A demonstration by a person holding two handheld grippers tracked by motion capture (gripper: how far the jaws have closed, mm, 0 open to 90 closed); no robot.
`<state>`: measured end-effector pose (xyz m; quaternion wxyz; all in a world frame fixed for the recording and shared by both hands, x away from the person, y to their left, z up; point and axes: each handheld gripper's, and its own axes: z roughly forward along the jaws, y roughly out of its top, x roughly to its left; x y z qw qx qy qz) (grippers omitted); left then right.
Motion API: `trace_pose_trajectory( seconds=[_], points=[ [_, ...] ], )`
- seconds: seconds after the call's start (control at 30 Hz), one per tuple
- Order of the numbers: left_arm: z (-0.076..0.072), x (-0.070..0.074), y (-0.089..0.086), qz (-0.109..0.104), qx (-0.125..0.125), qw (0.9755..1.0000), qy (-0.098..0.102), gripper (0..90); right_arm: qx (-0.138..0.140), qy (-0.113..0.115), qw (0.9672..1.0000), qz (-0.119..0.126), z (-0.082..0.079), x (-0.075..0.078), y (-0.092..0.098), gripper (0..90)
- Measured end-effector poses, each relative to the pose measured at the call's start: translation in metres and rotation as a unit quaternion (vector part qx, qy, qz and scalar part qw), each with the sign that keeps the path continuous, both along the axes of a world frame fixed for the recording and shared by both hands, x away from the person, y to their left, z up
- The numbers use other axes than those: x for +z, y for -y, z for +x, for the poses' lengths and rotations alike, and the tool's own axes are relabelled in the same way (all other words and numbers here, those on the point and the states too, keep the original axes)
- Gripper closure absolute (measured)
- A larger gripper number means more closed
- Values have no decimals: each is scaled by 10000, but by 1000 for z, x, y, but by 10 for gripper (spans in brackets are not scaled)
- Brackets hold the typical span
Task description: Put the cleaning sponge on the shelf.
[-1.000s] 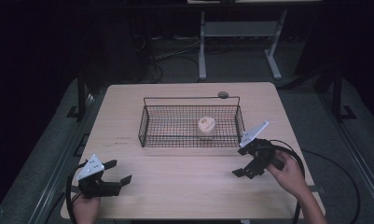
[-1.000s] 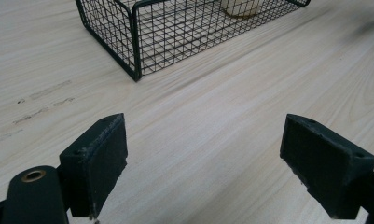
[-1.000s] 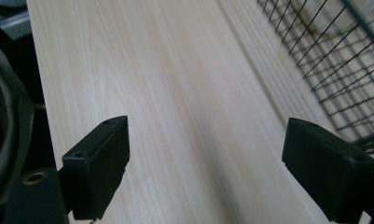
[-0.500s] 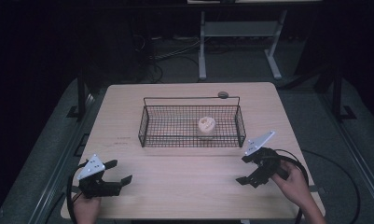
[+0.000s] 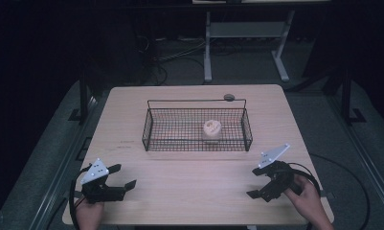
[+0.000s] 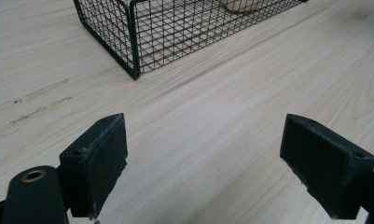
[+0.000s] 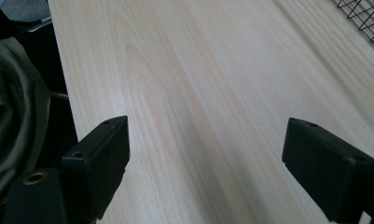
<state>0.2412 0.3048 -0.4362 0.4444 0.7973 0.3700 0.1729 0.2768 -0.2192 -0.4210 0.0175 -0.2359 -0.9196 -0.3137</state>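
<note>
Nearer table edge now: right tongs [image 5: 255,182]

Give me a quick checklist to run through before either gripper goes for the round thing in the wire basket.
1. Left gripper open, nothing between its fingers: ok.
2. Right gripper open, nothing held: ok.
3. Pale round thing lies inside the basket, right of its middle, in plain sight from above: ok.
4. Bare table between both grippers and the basket, nothing in the way: ok.
5. Basket wall and the handle across its far side must be cleared, so an approach from above looks safer: cannot tell how much room there is.
6. Whether the round thing is soft or hard: cannot tell.
</note>
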Motion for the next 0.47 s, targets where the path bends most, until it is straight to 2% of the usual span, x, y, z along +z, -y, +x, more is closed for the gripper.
trace_pose_trajectory(
  seconds=[0.3, 0.4, 0.47],
  points=[
    [1, 0, 1, 39, -21, 10000, -18, 137, -96, 82, 9999, 92, -14, -5, 5, 147],
    [1, 0, 2, 72, -39, 10000, 12, 137, -280, 278, 9991, 158, -24, -3, 5, 147],
    [1, 0, 1, 60, -26, 10000, -1, 137, -364, 571, 9970, 362, -35, -2, 5, 147]
  ],
)
